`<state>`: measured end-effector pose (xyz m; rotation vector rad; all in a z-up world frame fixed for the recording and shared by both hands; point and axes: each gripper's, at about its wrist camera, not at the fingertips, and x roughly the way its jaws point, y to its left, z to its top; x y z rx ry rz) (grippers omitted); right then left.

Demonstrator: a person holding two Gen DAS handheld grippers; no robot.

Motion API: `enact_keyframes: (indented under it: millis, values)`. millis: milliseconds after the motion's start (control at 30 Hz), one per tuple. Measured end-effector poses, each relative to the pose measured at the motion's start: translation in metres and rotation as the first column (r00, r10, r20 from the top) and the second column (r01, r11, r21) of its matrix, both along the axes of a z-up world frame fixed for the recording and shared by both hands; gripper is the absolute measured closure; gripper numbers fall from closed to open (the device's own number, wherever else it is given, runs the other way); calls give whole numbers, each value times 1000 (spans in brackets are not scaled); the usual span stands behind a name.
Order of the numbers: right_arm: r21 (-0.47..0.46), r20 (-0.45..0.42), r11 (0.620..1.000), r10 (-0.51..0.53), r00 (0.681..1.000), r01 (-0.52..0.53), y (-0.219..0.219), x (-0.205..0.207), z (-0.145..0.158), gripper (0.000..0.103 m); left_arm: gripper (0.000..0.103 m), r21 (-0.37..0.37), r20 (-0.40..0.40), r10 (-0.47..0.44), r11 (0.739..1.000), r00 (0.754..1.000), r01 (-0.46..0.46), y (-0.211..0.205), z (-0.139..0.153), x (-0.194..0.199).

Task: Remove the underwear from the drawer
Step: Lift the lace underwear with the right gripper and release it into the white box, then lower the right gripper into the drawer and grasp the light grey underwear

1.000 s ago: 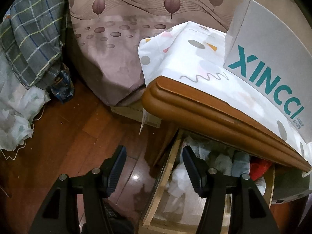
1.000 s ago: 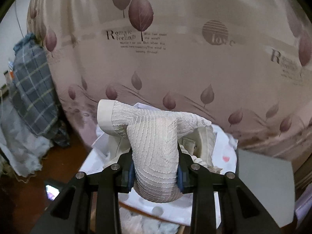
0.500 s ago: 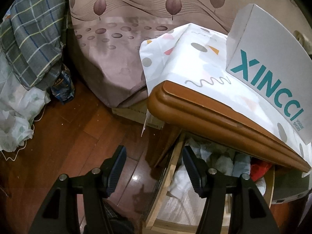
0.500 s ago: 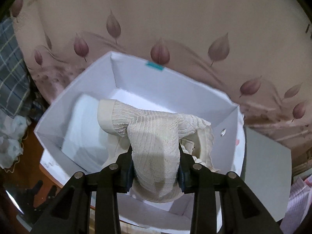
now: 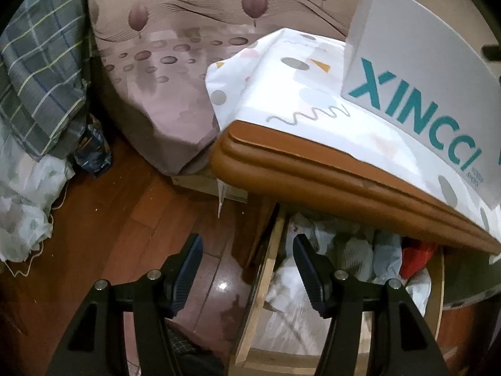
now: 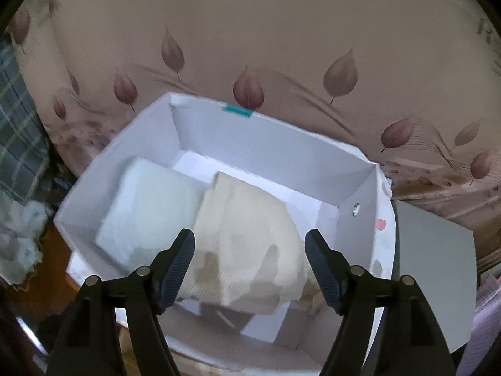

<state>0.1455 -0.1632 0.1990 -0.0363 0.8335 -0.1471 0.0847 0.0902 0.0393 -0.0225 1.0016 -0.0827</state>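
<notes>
In the right wrist view my right gripper (image 6: 250,244) hovers over a white cardboard box (image 6: 260,144). Its jaws are opening, and the cream knitted underwear (image 6: 250,235) lies loose between them in the box, clear of both pads. A pale folded garment (image 6: 147,206) lies beside it on the left. In the left wrist view my left gripper (image 5: 247,250) stands open and empty above the left wall of the pulled-out drawer (image 5: 266,279). The drawer holds crumpled white, blue and red clothing (image 5: 369,250), partly hidden under the wooden cabinet top (image 5: 313,169).
The white box (image 5: 416,72) with teal lettering stands on a patterned cloth (image 5: 281,94) over the cabinet top. A bed with a leaf-print cover (image 5: 162,72) lies behind. A plaid garment (image 5: 40,69) and white bags (image 5: 25,203) sit left on the wooden floor (image 5: 125,219). A grey lid (image 6: 432,266) lies right of the box.
My right gripper came down over the white box and let go of the cream underwear, which now lies in the box. My left gripper stayed open in about the same place.
</notes>
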Motion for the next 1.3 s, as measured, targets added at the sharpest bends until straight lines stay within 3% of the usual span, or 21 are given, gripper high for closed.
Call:
enact_keyframes:
  millis: [100,233,533,700,933,1300]
  values:
    - [-12,27,999,44,999,-44,7,-32,5,32,42,16,-19,-43,999,999,43,-6,-4,-2]
    - [10,2,996,88,996,-88,10,-77,-13,32,42,58,-40,-103,993,994,105,-18,-10,-6]
    - [19,-184,990,138,973,-137,4,-142,-114,33,42,75,-84,-155,984,984,162,-30,-23,-9]
    - [20,-298,991,129,946,-129,-4,-145,-172,35,42,82,-97,-158,983,983,166,-31,-26,-8]
    - [-58,-395,981,146,907,-183,-12,-132,-239,39,42,116,-101,-184,974,978,195,-36,-28,-11]
    - [-174,-462,914,253,850,-367,-13,-112,-295,43,42,102,-143,-186,974,972,202,-36,-36,-7]
